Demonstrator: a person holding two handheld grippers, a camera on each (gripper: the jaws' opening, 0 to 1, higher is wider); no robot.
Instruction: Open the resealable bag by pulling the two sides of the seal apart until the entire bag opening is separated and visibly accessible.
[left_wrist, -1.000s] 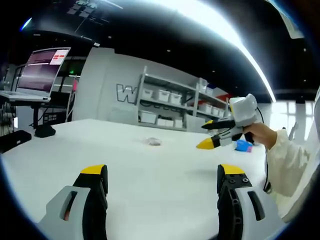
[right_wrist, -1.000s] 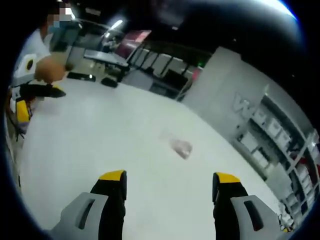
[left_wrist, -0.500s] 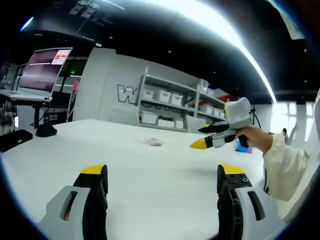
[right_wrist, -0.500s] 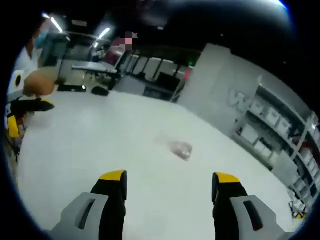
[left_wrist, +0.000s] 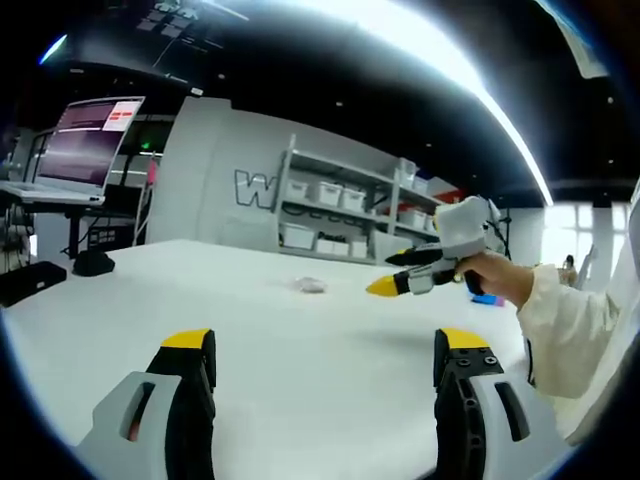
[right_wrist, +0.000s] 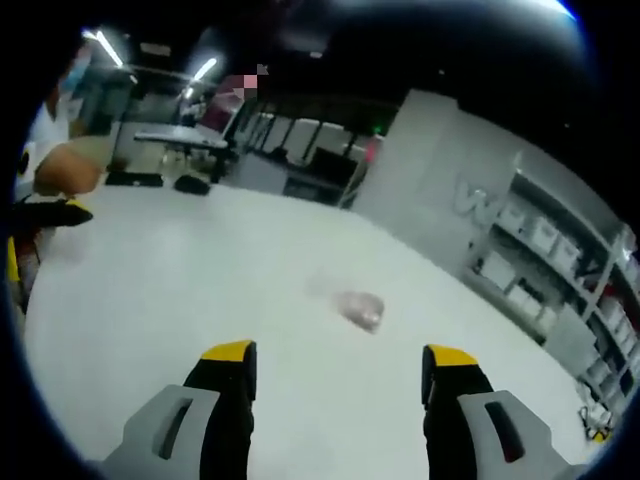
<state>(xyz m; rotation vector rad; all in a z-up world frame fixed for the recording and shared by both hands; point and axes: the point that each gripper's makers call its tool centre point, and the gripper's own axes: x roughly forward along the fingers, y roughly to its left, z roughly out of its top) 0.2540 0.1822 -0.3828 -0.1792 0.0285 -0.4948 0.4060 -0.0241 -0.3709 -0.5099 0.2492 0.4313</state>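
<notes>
Well out on the white bench (right_wrist: 150, 330), the small clear resealable bag (right_wrist: 355, 305) lies with bare surface all round. Both the right gripper (right_wrist: 340, 375) and left gripper (left_wrist: 325, 365) hover short of it, fingers apart.

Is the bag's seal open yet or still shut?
Cannot tell. The bag lies flat on the table, small and blurred, apart from both open grippers, the right gripper and the left gripper.

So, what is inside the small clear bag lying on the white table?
The bag lies on the table, apart from both grippers. Something pale pinkish shows through it, too blurred to identify. Its seal cannot be made out.
</notes>
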